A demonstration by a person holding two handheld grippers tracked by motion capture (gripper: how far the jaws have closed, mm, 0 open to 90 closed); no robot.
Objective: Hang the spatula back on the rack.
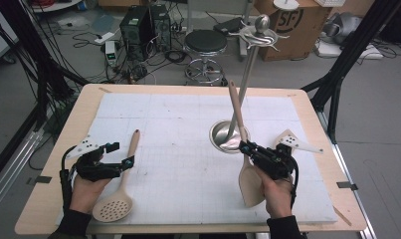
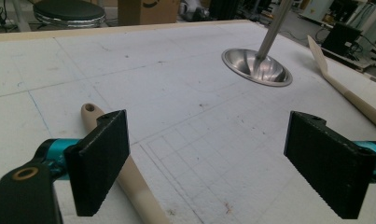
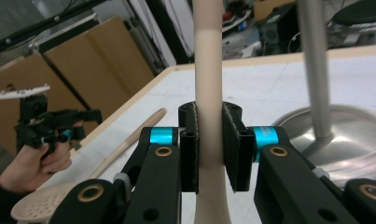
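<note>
Two wooden utensils are in play. At the left, the left hand-held gripper (image 1: pixel 119 154) hangs released over the slotted spoon (image 1: pixel 116 199), which lies flat on the counter (image 1: pixel 178 149). Farther right, the right hand-held gripper (image 1: pixel 247 147) is clenched on the spatula (image 1: pixel 244 149), held handle-up beside the hanging stand (image 1: pixel 248 74). Judged step: carrying it to hang; next, lift the handle end to a hook.
</note>
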